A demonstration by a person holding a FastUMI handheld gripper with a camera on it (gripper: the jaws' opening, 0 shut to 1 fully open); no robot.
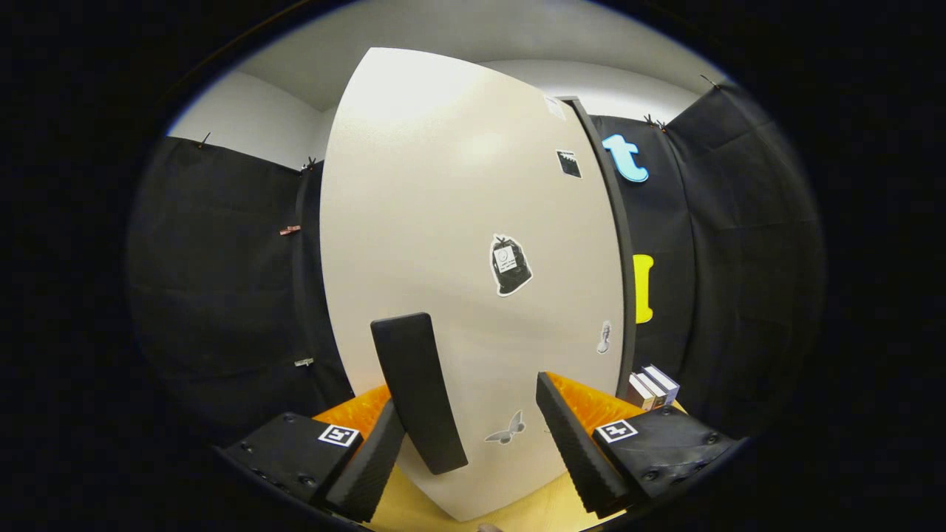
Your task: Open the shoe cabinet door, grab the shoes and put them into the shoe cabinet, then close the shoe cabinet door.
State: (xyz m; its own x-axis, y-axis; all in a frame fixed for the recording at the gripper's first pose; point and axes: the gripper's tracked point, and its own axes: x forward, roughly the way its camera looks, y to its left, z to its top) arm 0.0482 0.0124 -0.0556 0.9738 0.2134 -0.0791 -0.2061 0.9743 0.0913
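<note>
The shoe cabinet door point(451, 244) is a tall cream panel with several small stickers, standing close in front of me. Its dark bar handle point(417, 391) runs slantwise down the door's lower part. My gripper point(469, 432) is open, its fingers spread wide. The handle lies between the fingers, close to the left fingertip point(380, 451), and neither finger presses on it. The right fingertip point(569, 436) stands apart from the handle, in front of the door's lower right. I cannot tell whether the door is ajar. A dark cabinet edge point(621, 251) runs along the door's right side.
Black cloth walls stand to the left and right of the cabinet. Several small boxes or books point(654, 388) sit low at the right of the cabinet. A yellowish wooden surface point(532, 513) shows below the door, between my fingers.
</note>
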